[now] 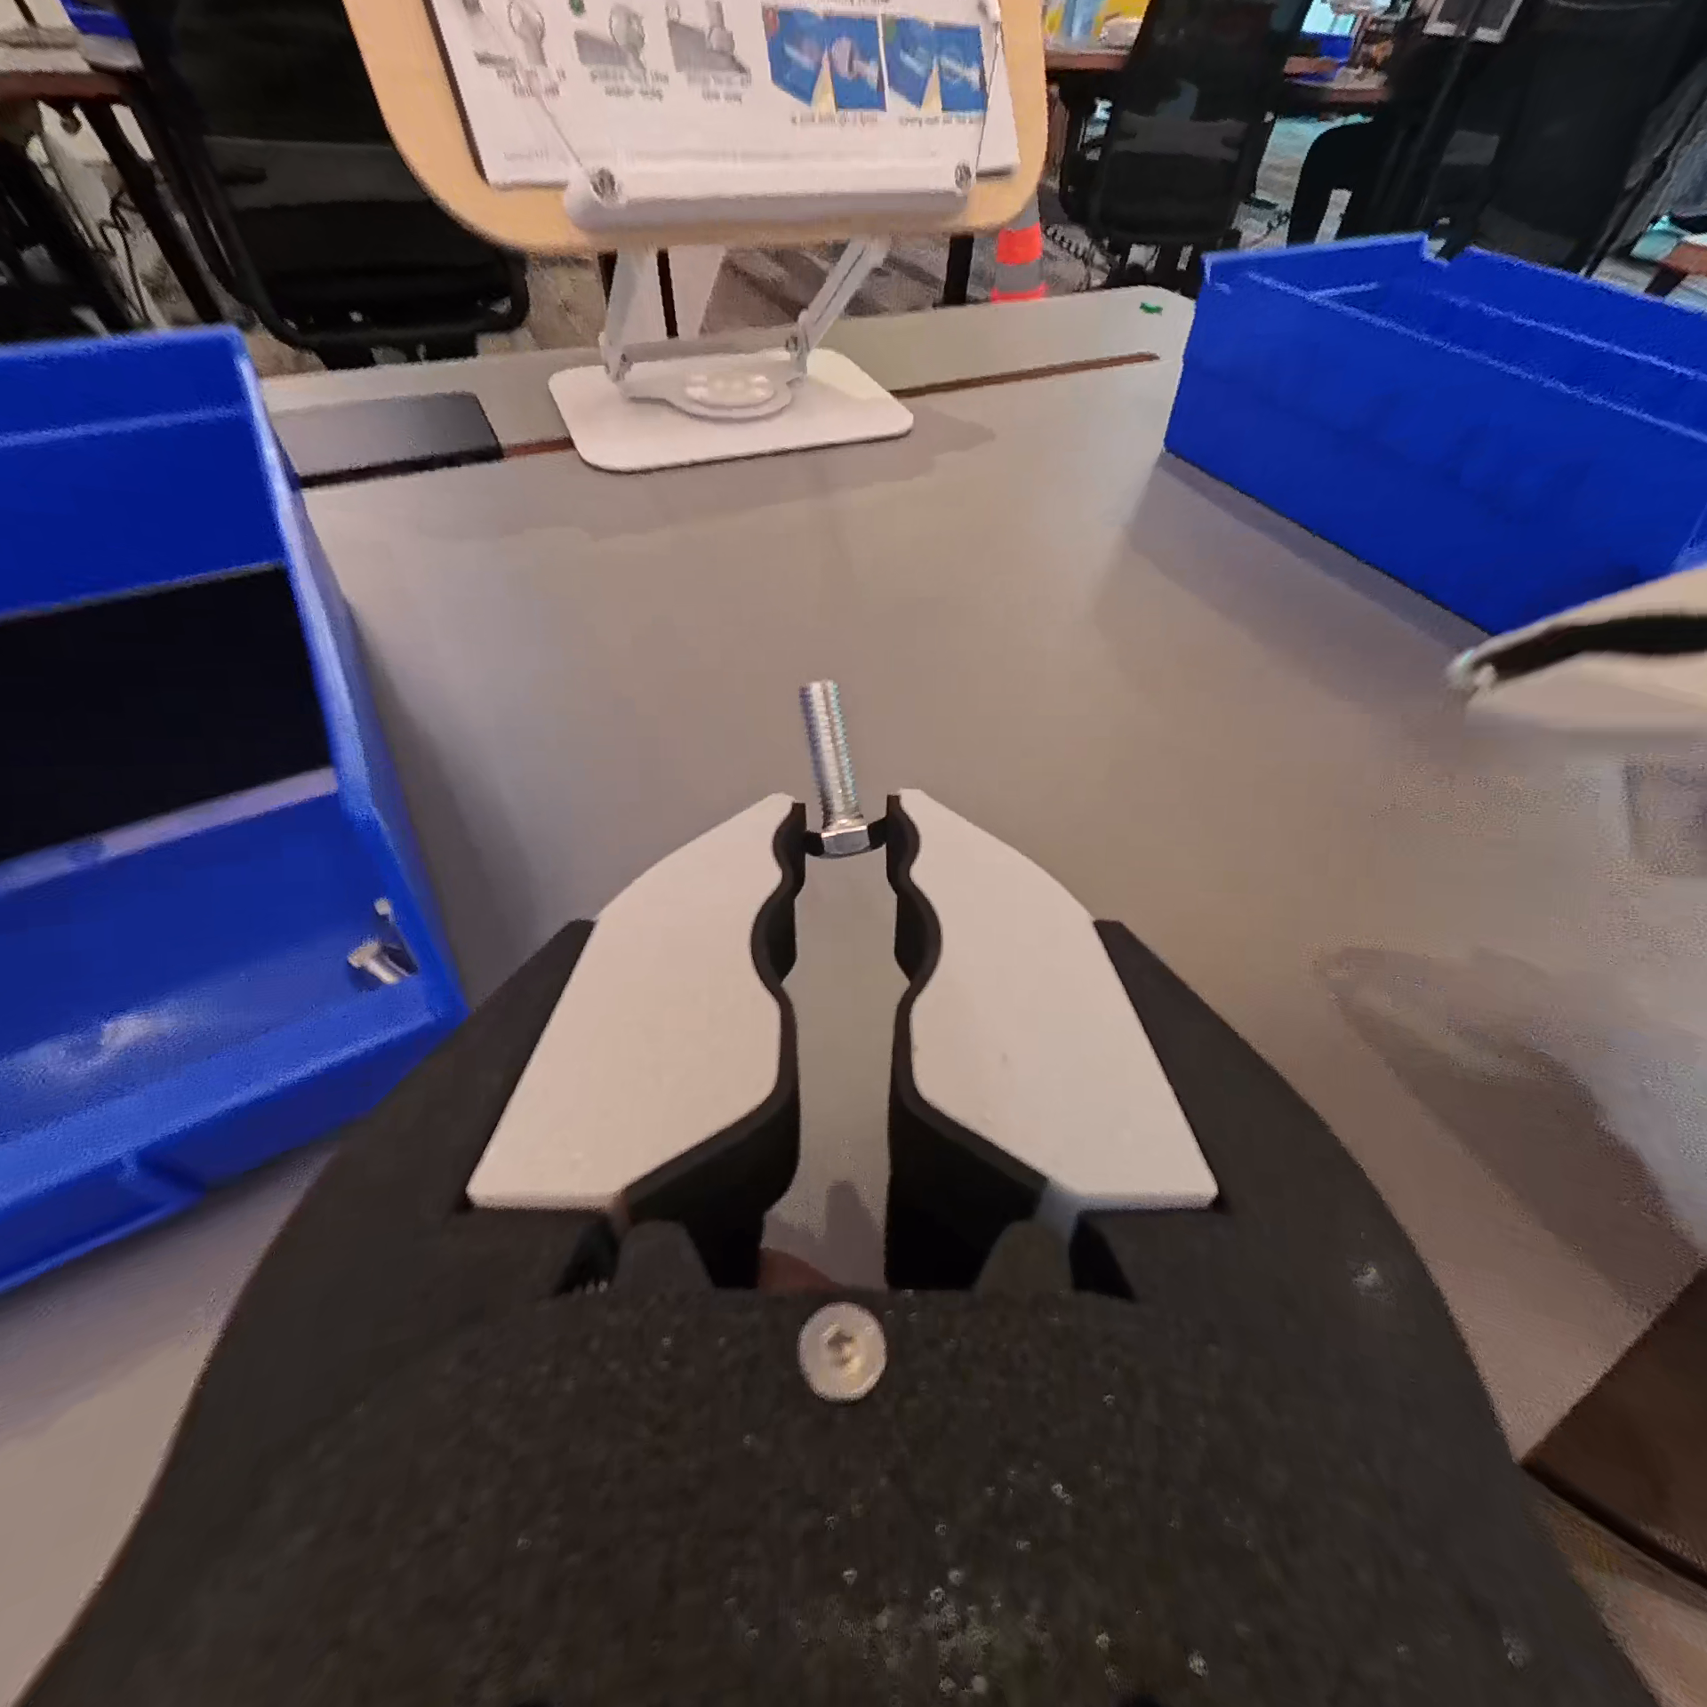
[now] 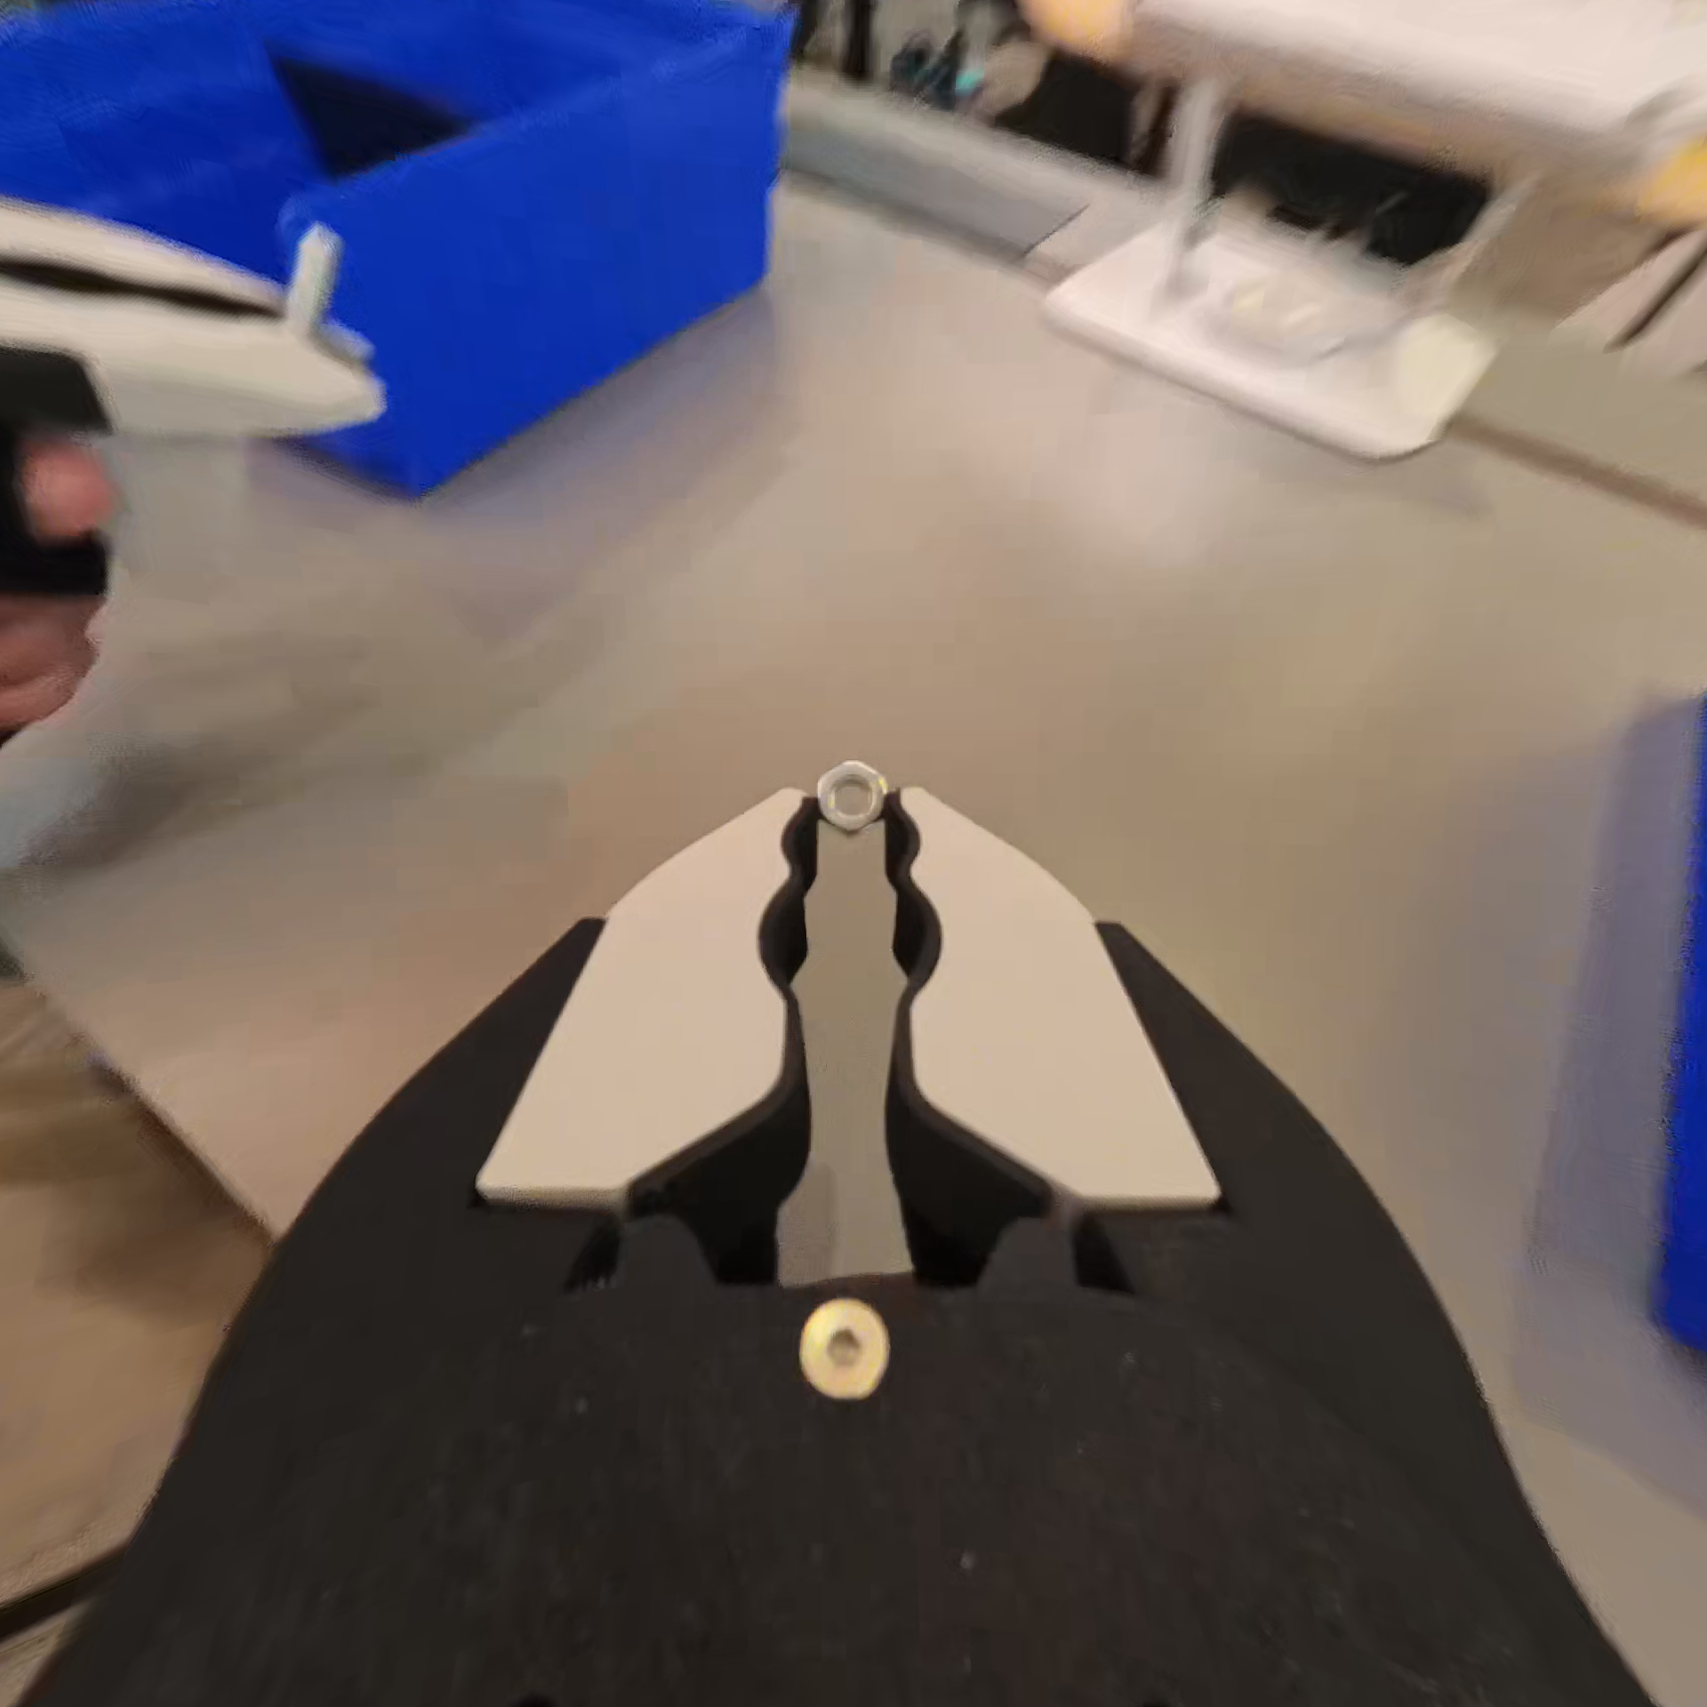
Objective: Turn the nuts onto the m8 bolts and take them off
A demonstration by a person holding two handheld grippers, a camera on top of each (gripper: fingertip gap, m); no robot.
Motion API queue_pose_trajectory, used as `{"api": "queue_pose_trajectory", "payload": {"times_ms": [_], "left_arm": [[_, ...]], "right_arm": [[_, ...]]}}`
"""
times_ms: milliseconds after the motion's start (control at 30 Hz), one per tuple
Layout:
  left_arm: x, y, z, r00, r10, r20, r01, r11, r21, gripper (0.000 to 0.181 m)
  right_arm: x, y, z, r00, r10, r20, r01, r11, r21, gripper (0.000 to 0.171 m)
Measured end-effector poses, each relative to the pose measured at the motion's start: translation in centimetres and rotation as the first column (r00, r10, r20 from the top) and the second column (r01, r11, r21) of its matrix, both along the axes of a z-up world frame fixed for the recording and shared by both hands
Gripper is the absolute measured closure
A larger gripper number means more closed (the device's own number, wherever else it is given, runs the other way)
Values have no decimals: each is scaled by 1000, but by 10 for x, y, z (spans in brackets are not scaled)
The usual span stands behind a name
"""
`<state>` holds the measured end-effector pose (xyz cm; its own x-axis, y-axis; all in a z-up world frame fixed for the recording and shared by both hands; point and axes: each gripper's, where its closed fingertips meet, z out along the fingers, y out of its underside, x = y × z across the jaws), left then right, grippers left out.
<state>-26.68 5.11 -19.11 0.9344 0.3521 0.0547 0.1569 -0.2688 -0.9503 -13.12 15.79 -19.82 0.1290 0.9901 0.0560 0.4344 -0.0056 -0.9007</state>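
Left tool (image 1: 845, 836) pinches the bolt (image 1: 829, 767) by its head, shank upright; right tool (image 2: 852, 805), well right of the bolt, grips the nut (image 2: 850, 796) (bring its bore square over the tip before turning).

1. A grey tabletop (image 1: 1016, 600) fills the middle of the left wrist view.
2. Blue bins (image 1: 1441, 406) stand at its left and right edges.
3. A white stand (image 1: 730, 406) holds a wooden-framed board (image 1: 1025, 139) at top centre.
4. Dark office chairs (image 1: 1173, 120) sit behind, upper right.
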Motion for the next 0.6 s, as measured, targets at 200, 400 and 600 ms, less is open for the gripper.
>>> {"api": "queue_pose_trajectory", "payload": {"times_ms": [200, 400, 600], "left_arm": [[-16, 2, 27, 998, 45, -48, -42, 997, 70, 165], [3, 15, 24, 990, -92, -111, 95, 995, 29, 165], [33, 36, 23, 931, -327, -165, 324, 945, -42, 165]], "right_arm": [[21, 53, 64, 960, -141, -243, 173, 978, 115, 157], [26, 60, 69, 966, -110, -235, 128, 990, 63, 157], [7, 30, 72, 964, 129, -232, -150, 986, -76, 157]]}}
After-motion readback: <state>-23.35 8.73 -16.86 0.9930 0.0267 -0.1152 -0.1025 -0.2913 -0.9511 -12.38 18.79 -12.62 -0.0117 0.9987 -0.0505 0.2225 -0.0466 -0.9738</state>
